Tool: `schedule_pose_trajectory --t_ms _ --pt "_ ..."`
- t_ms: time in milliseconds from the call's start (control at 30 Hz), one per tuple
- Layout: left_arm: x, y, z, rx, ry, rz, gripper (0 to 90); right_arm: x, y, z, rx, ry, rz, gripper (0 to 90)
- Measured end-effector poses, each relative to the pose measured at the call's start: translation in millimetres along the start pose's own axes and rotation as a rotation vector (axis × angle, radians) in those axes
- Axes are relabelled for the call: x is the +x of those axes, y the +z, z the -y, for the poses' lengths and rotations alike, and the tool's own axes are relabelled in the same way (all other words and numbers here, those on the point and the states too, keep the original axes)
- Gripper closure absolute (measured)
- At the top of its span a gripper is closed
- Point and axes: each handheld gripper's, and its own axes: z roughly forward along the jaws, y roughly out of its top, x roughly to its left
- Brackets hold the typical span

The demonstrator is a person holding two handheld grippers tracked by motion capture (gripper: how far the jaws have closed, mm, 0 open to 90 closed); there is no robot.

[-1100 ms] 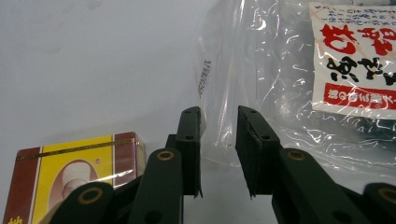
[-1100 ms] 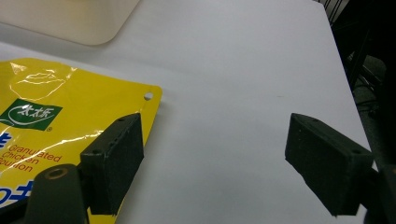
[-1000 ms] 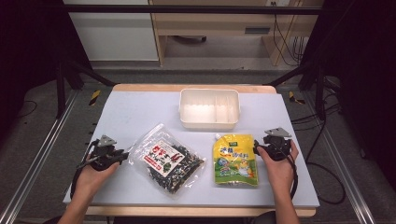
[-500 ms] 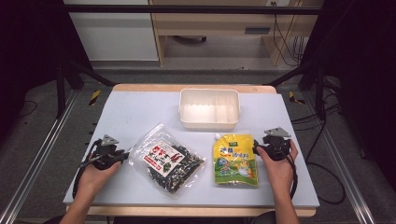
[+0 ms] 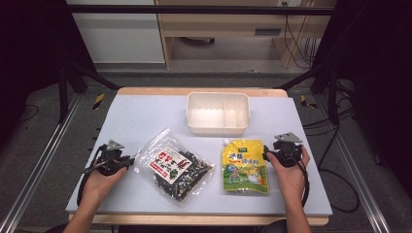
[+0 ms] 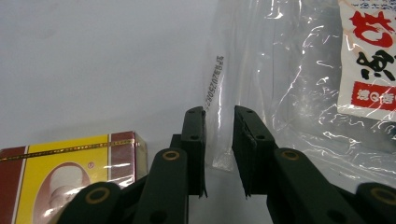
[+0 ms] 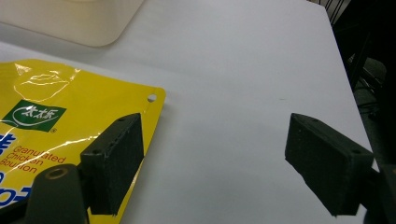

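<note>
A clear bag of dark dried food with a red-and-white label point(image 5: 174, 167) lies at the table's front left. My left gripper point(image 5: 128, 162) rests at its left edge. In the left gripper view the left gripper point(image 6: 219, 122) stands with a narrow gap between its jaws, and the bag's clear sealed edge point(image 6: 215, 98) runs into that gap without being pinched. A yellow granulated chicken bouillon pouch point(image 5: 244, 166) lies at the front right. My right gripper point(image 5: 266, 154) sits at its right edge, wide open point(image 7: 215, 127), its left jaw over the pouch's corner point(image 7: 70, 107).
A white divided container point(image 5: 218, 127) stands at the back middle of the pale table point(image 5: 145, 111). A red-and-yellow box point(image 6: 65, 172) lies beside my left gripper's jaws. Bare tabletop point(image 7: 243, 70) spreads ahead of the right gripper, and the table's right edge is close.
</note>
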Motion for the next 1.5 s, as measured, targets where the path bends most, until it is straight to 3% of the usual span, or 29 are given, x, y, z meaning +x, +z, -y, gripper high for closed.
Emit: schedule_pose_trajectory --t_ms 200,300,367,533,633,733,933,1167,1500 --pt "-0.8 1.0 0.0 -0.004 0.002 0.011 77.3 0.6 0.2 0.2 0.004 0.003 0.000 19.8" --pt "-2.1 1.2 -0.3 -0.004 0.006 0.005 78.0 1.2 0.1 -0.1 0.007 0.008 -0.002 19.8" --pt "-2.1 1.8 -0.2 0.009 0.010 -0.013 83.2 0.9 0.6 0.0 0.003 -0.003 -0.001 19.8" --pt "0.5 2.8 -0.1 0.006 -0.001 -0.010 86.6 0.9 0.7 0.0 0.002 -0.007 -0.001 19.8" --pt "-0.5 2.4 -0.9 0.016 0.021 -0.018 89.1 0.8 0.8 -0.1 0.003 -0.014 0.000 19.8" --pt "-0.2 1.5 -1.6 0.013 0.017 -0.022 89.8 1.3 0.9 -0.2 0.001 -0.014 -0.001 19.8" --pt "0.8 -3.9 -3.0 -0.018 0.010 -0.024 90.0 1.4 0.3 -0.1 0.006 0.008 -0.004 19.8" --pt "1.5 -12.7 -2.6 -0.055 0.005 -0.010 90.0 0.8 0.4 0.1 0.000 -0.003 -0.003 19.8" --pt "-3.9 -29.5 -4.7 -0.122 0.031 -0.010 90.0 0.8 -0.4 -0.3 0.000 0.009 -0.010 19.6"
